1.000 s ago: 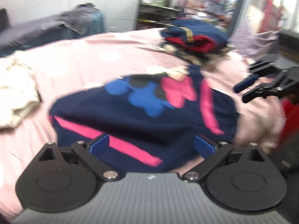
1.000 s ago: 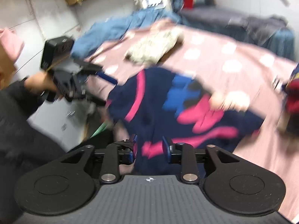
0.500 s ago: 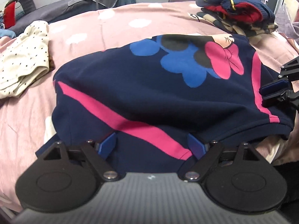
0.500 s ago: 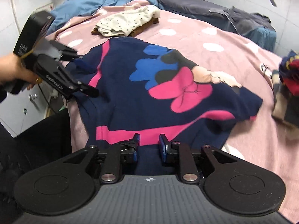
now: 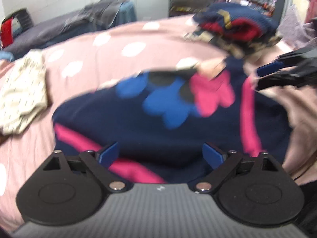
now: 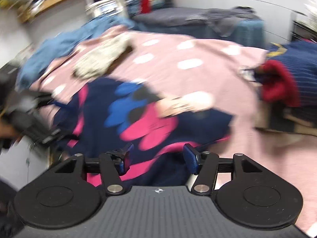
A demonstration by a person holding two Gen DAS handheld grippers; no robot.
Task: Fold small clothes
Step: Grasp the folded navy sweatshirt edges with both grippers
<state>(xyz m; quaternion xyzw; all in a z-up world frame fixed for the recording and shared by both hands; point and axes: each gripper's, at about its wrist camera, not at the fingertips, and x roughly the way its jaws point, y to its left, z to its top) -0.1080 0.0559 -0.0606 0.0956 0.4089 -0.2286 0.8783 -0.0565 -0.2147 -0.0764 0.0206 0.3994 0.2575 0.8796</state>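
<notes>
A navy child's garment [image 5: 126, 123] with pink stripes and a blue, pink and black cartoon print lies flat on the pink dotted bedcover [image 5: 111, 45]. It also shows in the right wrist view [image 6: 99, 107]. My left gripper [image 5: 160, 155] is open over the garment's near edge. My right gripper [image 6: 158, 156] is open over the garment's other near edge and also appears at the right of the left wrist view [image 5: 281, 73]. Both views are motion-blurred.
A cream dotted garment [image 5: 21, 95] lies at the left of the bedcover. A stack of folded clothes [image 5: 233, 27], navy and red on top, sits at the far right; it also shows in the right wrist view [image 6: 287, 79]. Blue and grey clothes [image 6: 59, 45] lie behind.
My right gripper has opened and let go of the garment's edge. Both grippers have lifted and pulled back a little; the garment now lies flat.
</notes>
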